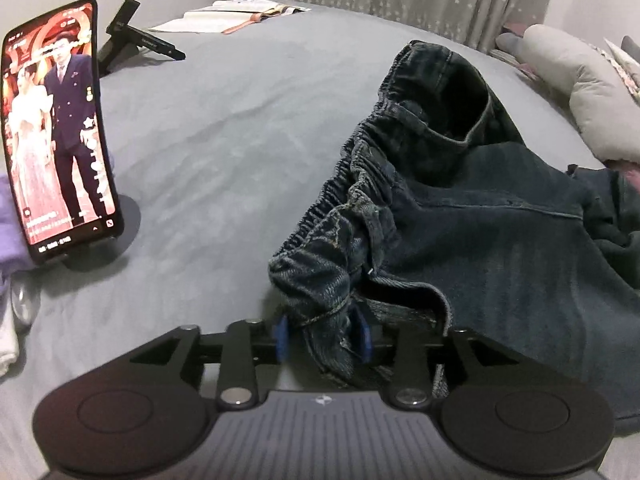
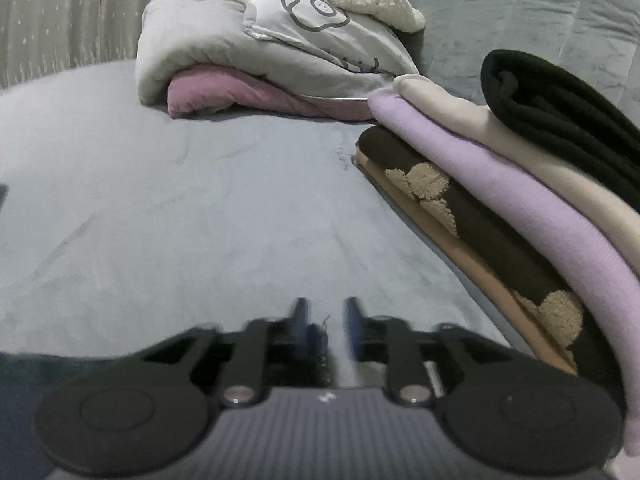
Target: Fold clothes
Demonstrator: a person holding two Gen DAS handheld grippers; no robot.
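So we have a good part of the laundry behind us, judging by the stack (image 2: 532,184) at the right of the right wrist view: a black piece on top, then beige, lilac, and a dark one with tan tufts at the bottom, all folded flat and lying on the bed (image 2: 180,200). Farther back sits a heap of grey and pink bedding (image 2: 248,60) with a plush toy on it; we take that as no part of the job.

The piece in hand is the jeans (image 1: 480,240). They lie crumpled on the bed at the right of the left wrist view, the elastic waistband (image 1: 360,184) bunched and gaping toward the camera. The left gripper (image 1: 322,338) has a fold of that waistband between its blue pads, which stand partly apart; the denim fills the gap, but we cannot tell whether the pads still press on it. The right gripper (image 2: 326,320) hovers low over the bare sheet with its fingers released, a clear gap between them; a dark wisp of something shows near the left pad, too blurred to name.

A phone (image 1: 60,128) on a stand plays video at the left, well apart from the work.

As we judge it, the jeans are not yet spread, let alone folded. Still to do: flatten them, fold them, and add them to the stack.
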